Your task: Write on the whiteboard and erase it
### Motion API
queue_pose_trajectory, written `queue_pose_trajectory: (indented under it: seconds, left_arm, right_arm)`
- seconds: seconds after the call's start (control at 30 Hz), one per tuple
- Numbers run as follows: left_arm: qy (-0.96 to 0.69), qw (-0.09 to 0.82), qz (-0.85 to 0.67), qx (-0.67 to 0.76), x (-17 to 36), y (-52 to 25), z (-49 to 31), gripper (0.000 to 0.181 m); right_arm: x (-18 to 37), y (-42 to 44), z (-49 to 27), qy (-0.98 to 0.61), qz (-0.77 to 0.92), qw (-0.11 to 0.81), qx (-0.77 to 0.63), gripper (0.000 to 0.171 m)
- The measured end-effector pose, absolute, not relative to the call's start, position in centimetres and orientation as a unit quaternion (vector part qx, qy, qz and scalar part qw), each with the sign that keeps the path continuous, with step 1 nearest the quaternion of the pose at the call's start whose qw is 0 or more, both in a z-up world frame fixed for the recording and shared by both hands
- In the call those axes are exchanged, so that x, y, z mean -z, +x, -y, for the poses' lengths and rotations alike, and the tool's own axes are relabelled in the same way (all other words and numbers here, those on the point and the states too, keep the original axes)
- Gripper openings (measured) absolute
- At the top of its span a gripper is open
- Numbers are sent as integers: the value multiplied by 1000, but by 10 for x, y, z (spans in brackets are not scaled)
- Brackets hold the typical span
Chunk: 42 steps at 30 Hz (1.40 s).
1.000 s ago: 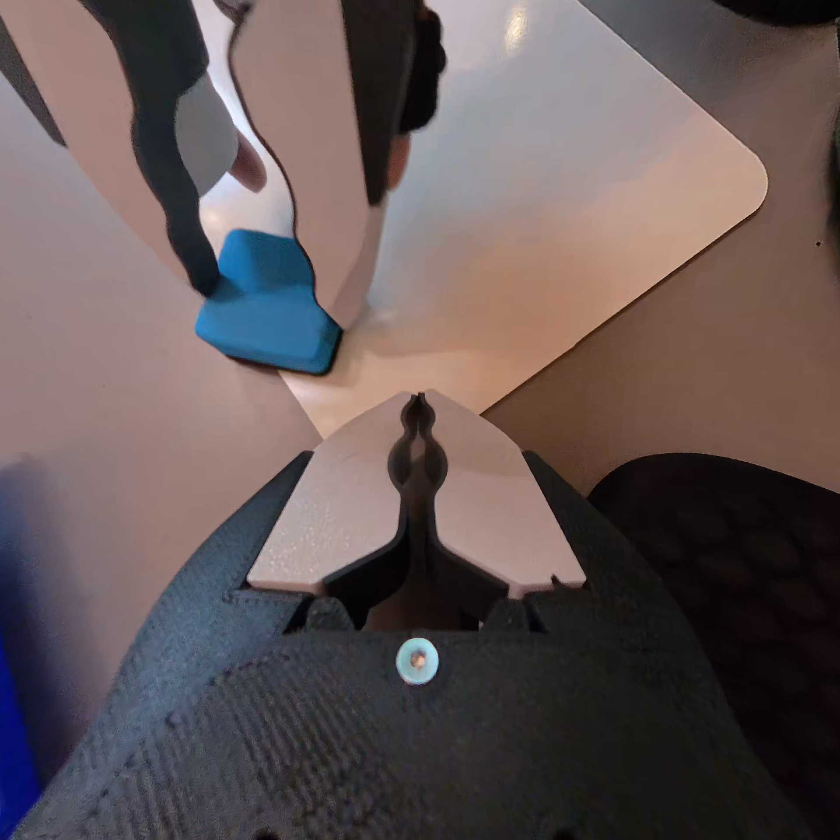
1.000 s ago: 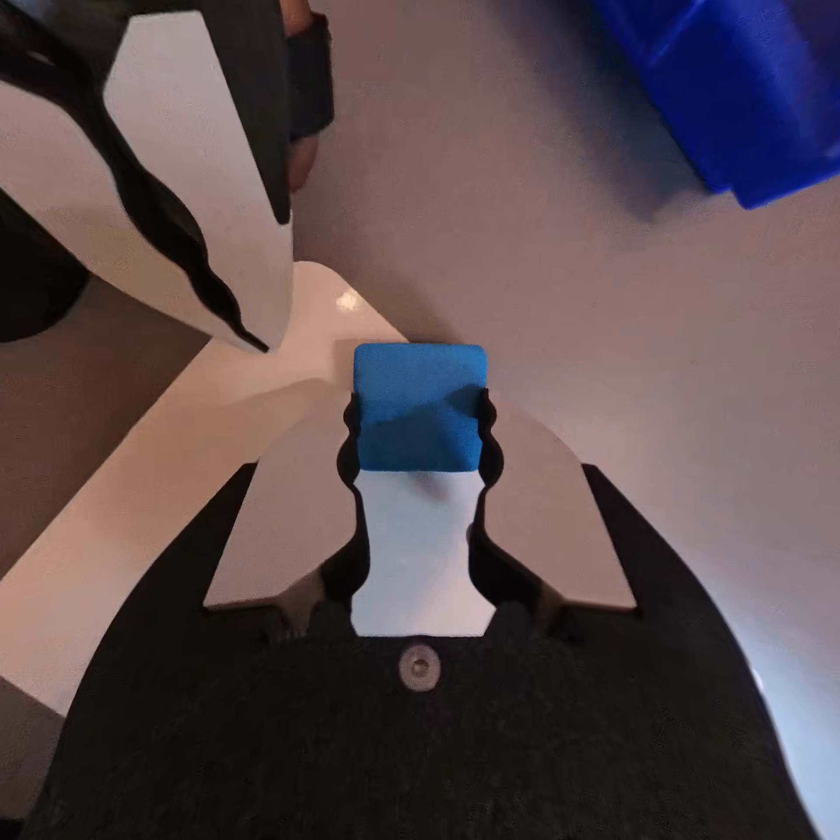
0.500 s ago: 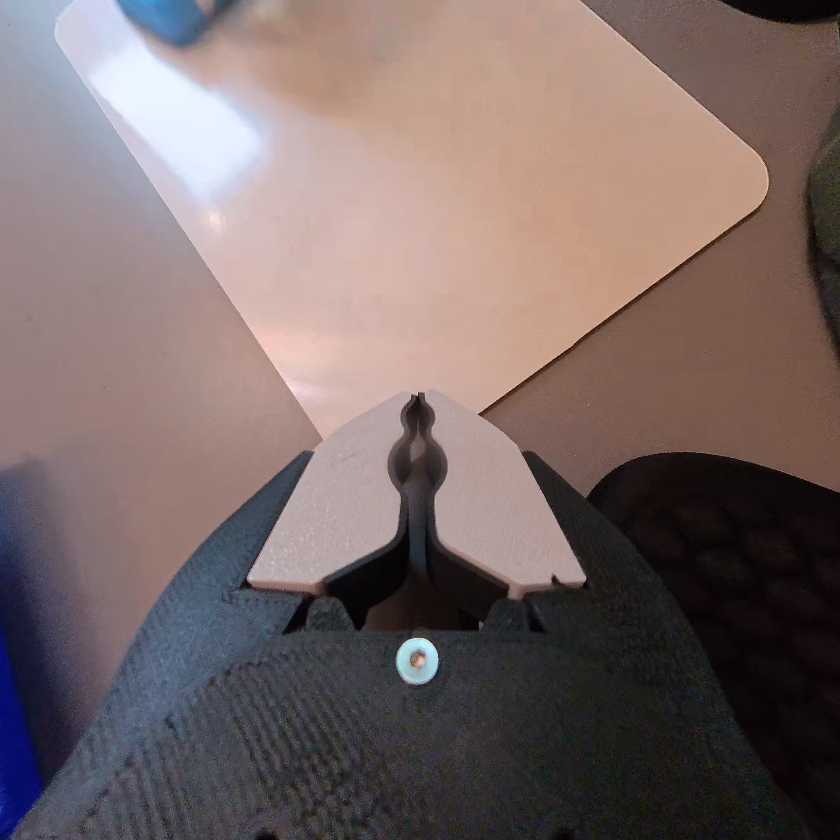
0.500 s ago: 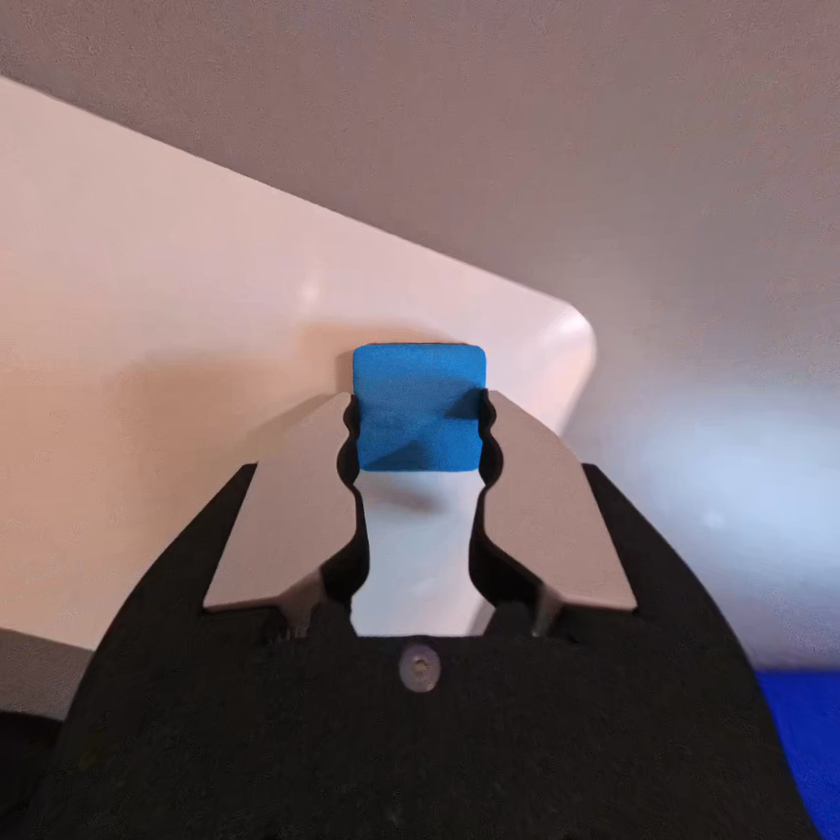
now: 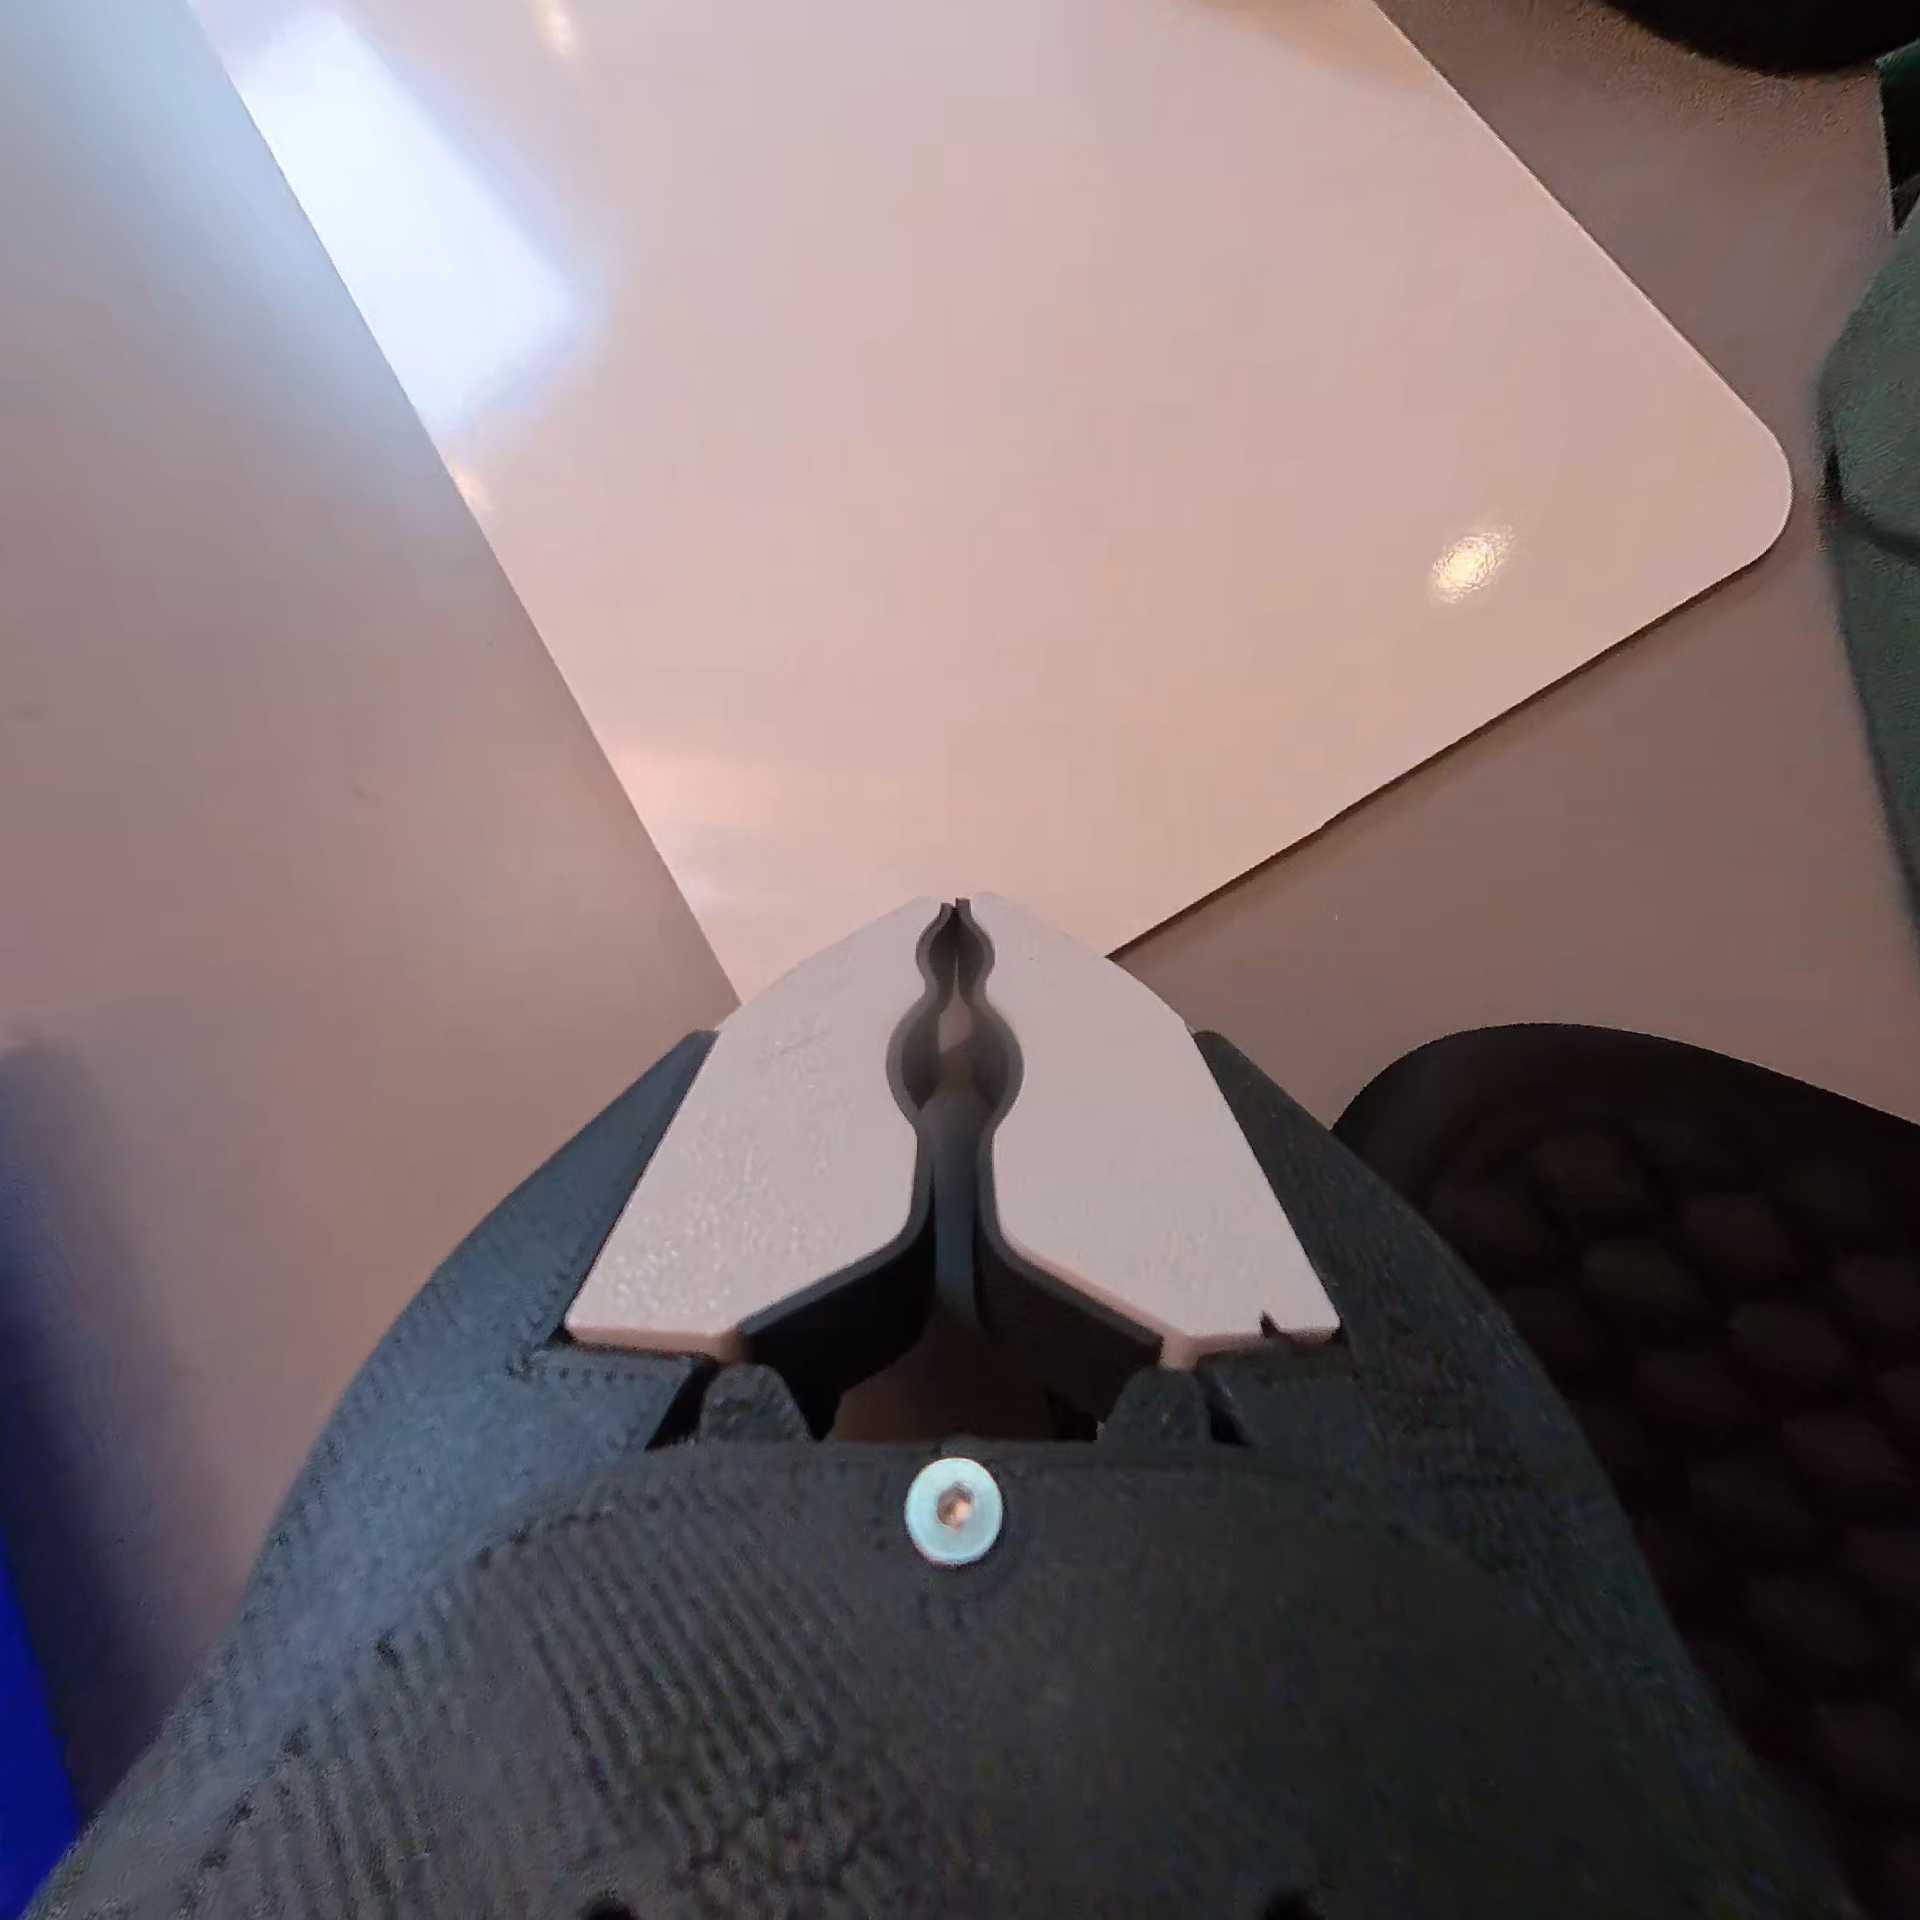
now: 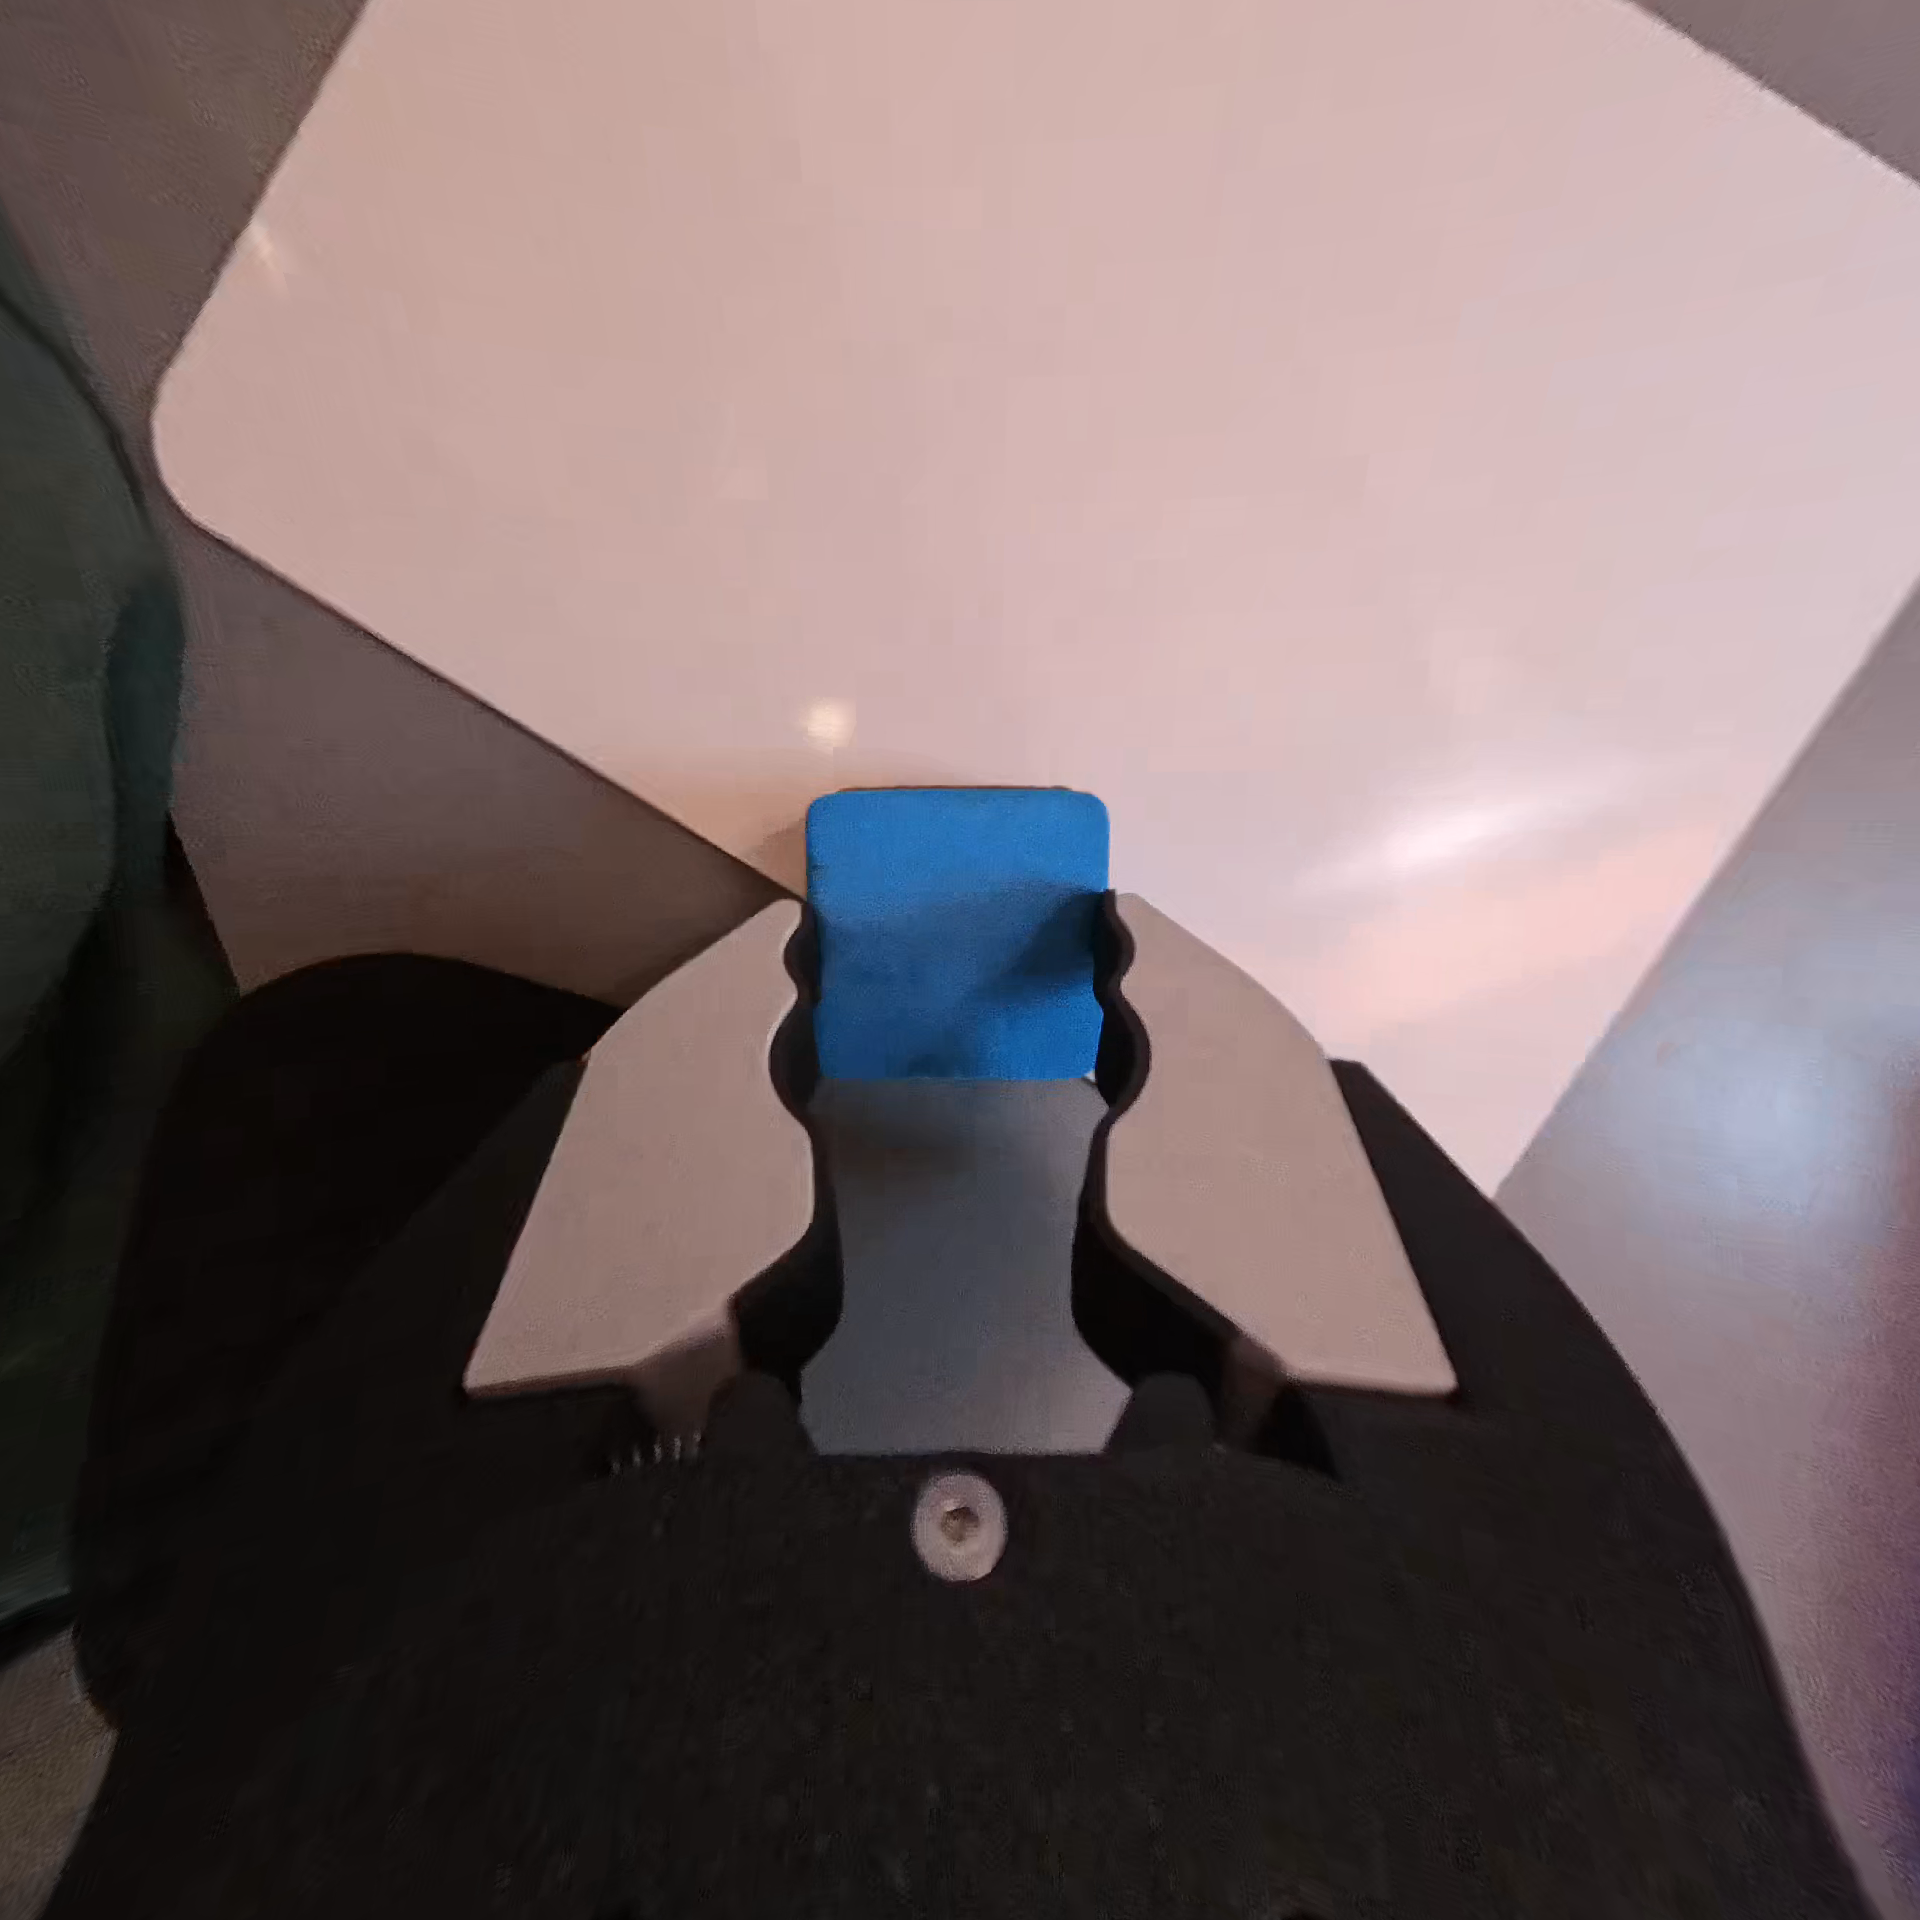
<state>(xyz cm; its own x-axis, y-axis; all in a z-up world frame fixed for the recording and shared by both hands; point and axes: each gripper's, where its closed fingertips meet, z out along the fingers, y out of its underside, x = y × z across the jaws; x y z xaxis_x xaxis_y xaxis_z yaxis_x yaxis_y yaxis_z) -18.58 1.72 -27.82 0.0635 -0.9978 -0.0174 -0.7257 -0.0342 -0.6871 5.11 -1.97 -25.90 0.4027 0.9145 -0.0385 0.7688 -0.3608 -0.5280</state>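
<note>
The white whiteboard (image 5: pixel 987 436) lies flat on the grey-brown table, blank, with no marks visible on it. My left gripper (image 5: pixel 961 906) is shut and empty, its tips over the board's near corner. My right gripper (image 6: pixel 951 914) is shut on a blue foam eraser (image 6: pixel 951 935), held at the board's near edge; the board also shows in the right wrist view (image 6: pixel 1039 416), again blank. The right gripper and the eraser are out of the left wrist view. No marker is in view.
A dark mesh seat or cushion (image 5: pixel 1662 1351) lies at the lower right of the left wrist view and at the lower left of the right wrist view (image 6: pixel 343 1091). A dark green sleeve (image 5: pixel 1881 499) is at the right edge. A blue bin edge (image 5: pixel 21 1714) shows at the lower left.
My right gripper has carried the eraser from the board's corner by my left gripper across the board and out of the left wrist view. The left gripper has stayed put and shut.
</note>
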Motion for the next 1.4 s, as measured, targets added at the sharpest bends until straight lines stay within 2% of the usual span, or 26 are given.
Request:
queue_pose_trajectory:
  seconds: [0.1,0.23,0.33,0.4,0.6,0.83,1.0,1.17,1.23,1.4]
  left_arm:
    - [-652,279,-659,251,277,-186,-16,0]
    - [-641,316,-612,337,257,-175,-21,0]
    - [-638,357,-580,360,243,-168,-32,0]
    - [-647,373,-560,359,241,-164,-41,15]
    - [-658,400,-521,368,239,-160,-53,25]
    - [-659,418,-472,409,226,-164,-64,26]
    - [-665,409,-466,416,227,-165,-67,25]
    - [-663,411,-473,411,228,-165,-65,24]
    - [-662,414,-475,406,228,-166,-65,24]
    - [-662,419,-473,402,227,-166,-66,24]
  right_arm:
    - [245,67,-10,-821,452,289,-195,51]
    - [234,72,-44,-809,432,354,-180,51]
    - [230,63,-69,-803,436,368,-174,52]
    - [227,53,-88,-796,440,375,-178,52]
    - [223,46,-180,-827,384,387,-137,52]
    - [253,69,-263,-880,273,372,-111,52]
    - [270,85,-279,-892,246,372,-74,53]
    - [266,81,-282,-886,245,390,-58,74]
    - [249,69,-273,-872,258,409,-74,81]
    - [182,38,-223,-790,339,493,-134,83]
